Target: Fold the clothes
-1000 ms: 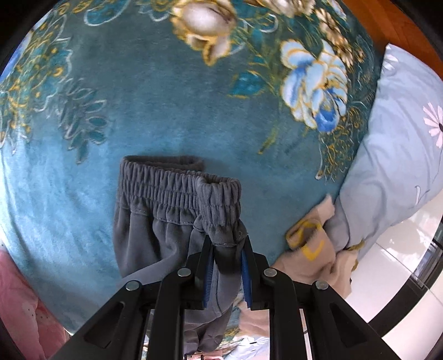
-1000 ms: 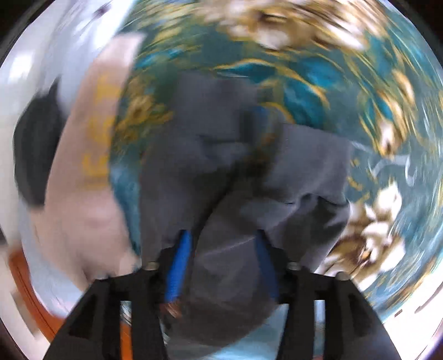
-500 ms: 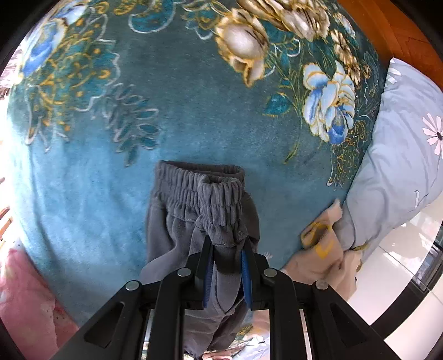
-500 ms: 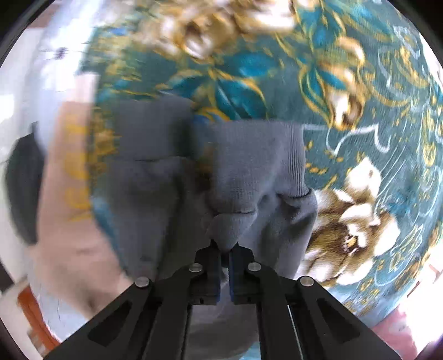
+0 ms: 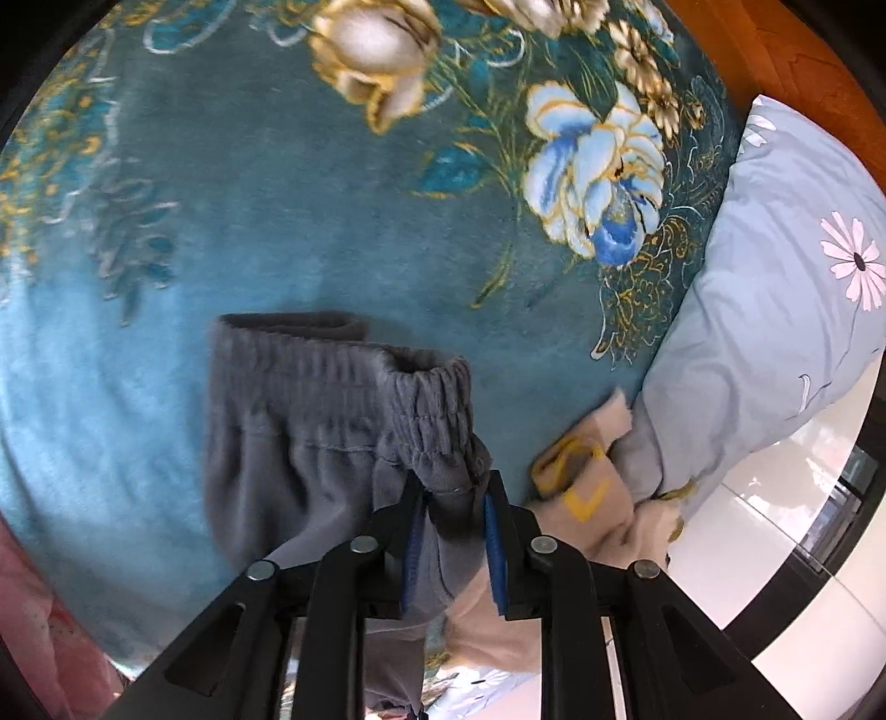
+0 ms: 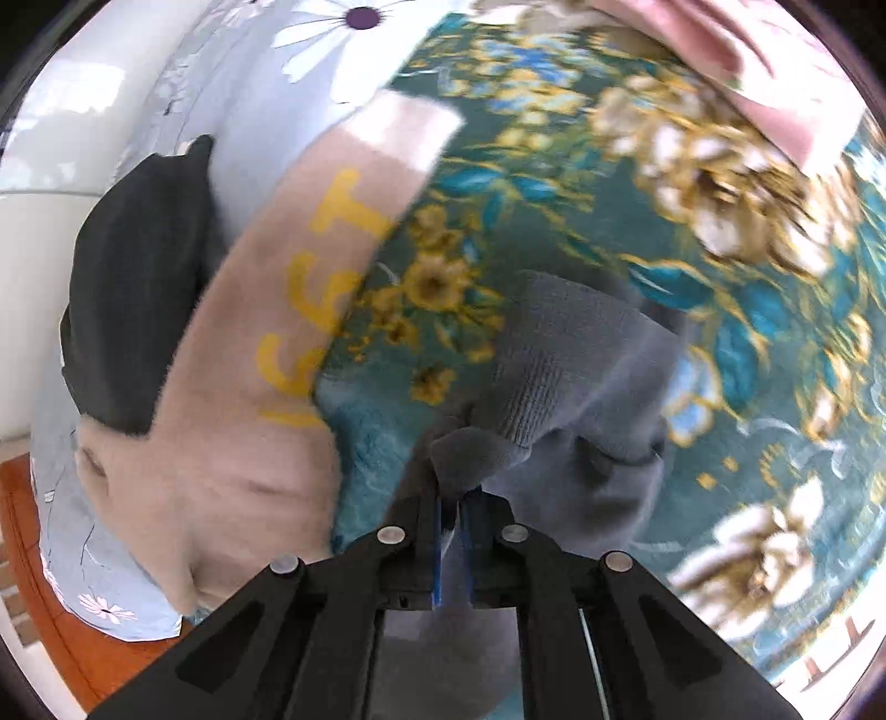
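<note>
Grey sweatpants [image 5: 310,421] hang over a teal floral blanket [image 5: 310,232]. My left gripper [image 5: 451,498] is shut on their elastic waistband, which bunches between the blue pads. In the right wrist view my right gripper [image 6: 454,501] is shut on the ribbed cuff end of the same grey sweatpants [image 6: 570,387], and the cloth is lifted off the blanket [image 6: 775,343]. The part of the pants below both grippers is hidden.
A beige garment with yellow letters [image 6: 266,343] lies beside the pants, also seen in the left wrist view [image 5: 587,487]. A light blue daisy pillow [image 5: 775,310] sits at the bed's edge. A black garment [image 6: 133,288] and pink cloth [image 6: 747,50] lie nearby.
My right gripper closed on the cuff and swung, so the beige garment now fills its left side. The left gripper keeps its hold as the waistband shifts over the blanket.
</note>
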The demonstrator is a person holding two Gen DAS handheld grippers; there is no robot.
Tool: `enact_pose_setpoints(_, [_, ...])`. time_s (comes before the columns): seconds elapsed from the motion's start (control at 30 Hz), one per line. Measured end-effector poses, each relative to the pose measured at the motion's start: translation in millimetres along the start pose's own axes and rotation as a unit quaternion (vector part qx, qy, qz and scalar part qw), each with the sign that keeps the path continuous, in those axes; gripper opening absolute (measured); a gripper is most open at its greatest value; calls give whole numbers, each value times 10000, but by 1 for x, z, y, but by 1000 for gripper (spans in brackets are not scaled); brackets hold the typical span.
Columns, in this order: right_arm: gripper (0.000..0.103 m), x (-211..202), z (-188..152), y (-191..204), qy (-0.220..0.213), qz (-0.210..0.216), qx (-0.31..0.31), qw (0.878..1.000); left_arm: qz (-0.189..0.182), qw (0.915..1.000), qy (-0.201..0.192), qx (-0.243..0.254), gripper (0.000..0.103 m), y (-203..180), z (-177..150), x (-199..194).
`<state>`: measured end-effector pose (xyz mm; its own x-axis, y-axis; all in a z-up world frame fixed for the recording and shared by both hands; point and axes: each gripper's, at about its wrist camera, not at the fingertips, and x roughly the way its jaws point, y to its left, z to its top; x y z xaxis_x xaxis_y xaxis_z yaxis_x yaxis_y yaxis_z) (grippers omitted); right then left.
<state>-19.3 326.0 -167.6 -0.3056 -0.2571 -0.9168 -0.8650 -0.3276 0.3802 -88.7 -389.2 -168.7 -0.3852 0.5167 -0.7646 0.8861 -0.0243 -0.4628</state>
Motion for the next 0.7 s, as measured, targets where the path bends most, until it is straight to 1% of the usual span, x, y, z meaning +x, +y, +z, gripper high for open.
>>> enact_pose_setpoints(0.03, [18, -1, -3, 0, -33, 116, -52, 9999, -79, 10000, 13, -4, 29, -1, 1, 3])
enact_pose_setpoints(0.07, [29, -3, -4, 0, -73, 228, -98, 9997, -286, 9995, 65, 69, 31, -2, 1, 2])
enact_pose_setpoints(0.1, [39, -8, -7, 0, -127, 431, -204, 9988, -525, 9984, 127, 161, 41, -4, 1, -1])
enact_pose_setpoints(0.13, [43, -12, -8, -2, -172, 578, -311, 9977, -713, 9968, 142, 320, 47, -5, 0, -7])
enact_pose_setpoints(0.17, [47, -19, -11, -5, -233, 693, -424, 9964, -888, 9947, 146, 496, 56, -7, -1, -15])
enact_pose_setpoints(0.2, [49, -26, -13, -8, -297, 805, -538, 9949, -976, 9926, 104, 721, 58, -7, -2, -23])
enact_pose_setpoints(0.23, [50, -34, -16, -16, -372, 822, -596, 9941, -940, 9910, 24, 949, 60, -5, -2, -32])
enact_pose_setpoints(0.3, [51, -46, -21, -33, -486, 782, -635, 9937, -332, 9896, -239, 1377, 68, 10, 0, -42])
enact_pose_setpoints(0.33, [51, -48, -23, -44, -499, 721, -576, 9945, -3, 9880, -314, 1514, 69, 20, 1, -42])
enact_pose_setpoints(0.37, [51, -51, -27, -57, -475, 668, -471, 9955, 420, 9860, -386, 1564, 69, 36, 3, -38])
enact_pose_setpoints(0.4, [51, -53, -31, -70, -446, 616, -359, 9965, 572, 9863, -410, 1489, 70, 51, 5, -33])
enact_pose_setpoints(0.43, [51, -50, -34, -82, -385, 566, -229, 9974, 500, 9897, -367, 1291, 71, 65, 6, -25])
enact_pose_setpoints(0.5, [53, -42, -42, -105, -253, 466, 39, 9986, 281, 9957, -253, 843, 76, 91, 9, -8])
enact_pose_setpoints(0.53, [56, -38, -45, -113, -223, 460, 152, 9986, 217, 9966, -263, 745, 77, 97, 9, 0])
enact_pose_setpoints(0.57, [64, -33, -47, -121, -240, 497, 267, 9981, 165, 9971, -290, 677, 78, 100, 8, 7])
enact_pose_setpoints(0.6, [67, -29, -47, -125, -252, 580, 316, 9975, 197, 9966, -318, 732, 78, 100, 7, 14])
enact_pose_setpoints(0.63, [68, -26, -46, -129, -262, 669, 354, 9968, 355, 9954, -373, 804, 78, 97, 6, 22])
enact_pose_setpoints(0.67, [73, -21, -44, -131, -221, 777, 391, 9960, 417, 9953, -400, 773, 78, 96, 6, 27])
enact_pose_setpoints(0.7, [75, -17, -41, -132, -164, 820, 415, 9956, 448, 9955, -419, 718, 78, 95, 7, 31])
